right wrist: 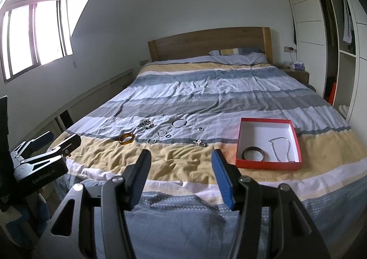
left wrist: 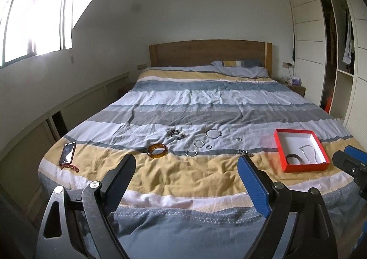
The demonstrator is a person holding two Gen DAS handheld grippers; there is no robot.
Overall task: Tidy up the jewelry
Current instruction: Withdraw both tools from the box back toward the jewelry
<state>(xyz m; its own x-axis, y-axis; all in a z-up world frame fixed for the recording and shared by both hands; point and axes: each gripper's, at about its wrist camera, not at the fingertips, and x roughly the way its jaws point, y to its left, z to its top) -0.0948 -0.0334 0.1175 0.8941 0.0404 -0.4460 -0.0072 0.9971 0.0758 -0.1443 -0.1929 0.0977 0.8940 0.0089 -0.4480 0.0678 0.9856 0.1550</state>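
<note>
A red box (left wrist: 318,164) (right wrist: 268,164) with a white inside lies on the bed at the right. It holds a dark bangle (left wrist: 294,158) (right wrist: 254,153) and a silver chain (left wrist: 309,153) (right wrist: 281,147). Loose on the cover are an amber bangle (left wrist: 157,150) (right wrist: 126,138), a beaded bracelet (left wrist: 177,133) (right wrist: 147,124), a silver bangle (left wrist: 212,133) (right wrist: 178,123), several small rings (left wrist: 199,143) (right wrist: 162,133) and a clasp piece (left wrist: 245,152) (right wrist: 199,142). My left gripper (left wrist: 187,162) is open and empty above the bed's foot. My right gripper (right wrist: 181,158) is open and empty too.
A phone (left wrist: 68,153) with a red strap lies on the bed's left corner. The striped bed cover (left wrist: 206,102) runs back to a wooden headboard (left wrist: 208,52). A wardrobe (left wrist: 332,40) stands at the right, a low cabinet (left wrist: 75,107) along the left wall.
</note>
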